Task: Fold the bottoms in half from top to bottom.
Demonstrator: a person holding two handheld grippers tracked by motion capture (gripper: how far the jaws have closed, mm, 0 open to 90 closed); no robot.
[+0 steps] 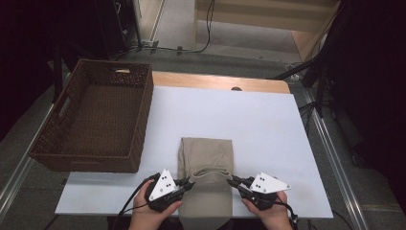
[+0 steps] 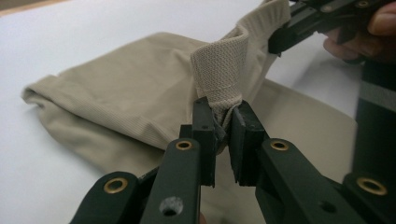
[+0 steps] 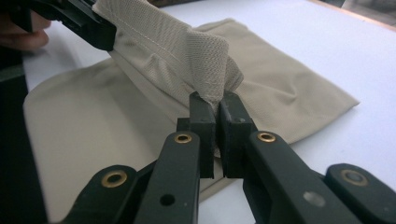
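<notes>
A beige folded garment (image 1: 206,158) lies on the white table (image 1: 268,129) near its front edge. Its ribbed waistband (image 1: 210,171) is lifted off the cloth and stretched between the two grippers. My left gripper (image 1: 191,184) is shut on the band's left end, and in the left gripper view its jaws pinch the mesh band (image 2: 219,70) at the gripper's tip (image 2: 223,122). My right gripper (image 1: 233,181) is shut on the band's right end; in the right gripper view the band (image 3: 205,60) rises from the gripper's tip (image 3: 216,112). The garment (image 3: 280,88) spreads flat behind.
An empty brown wicker basket (image 1: 95,115) stands at the table's left side. The table's far wooden edge (image 1: 220,81) runs behind the white surface. Cables and stands sit on the floor beyond. The other gripper (image 2: 322,18) shows at the top right of the left gripper view.
</notes>
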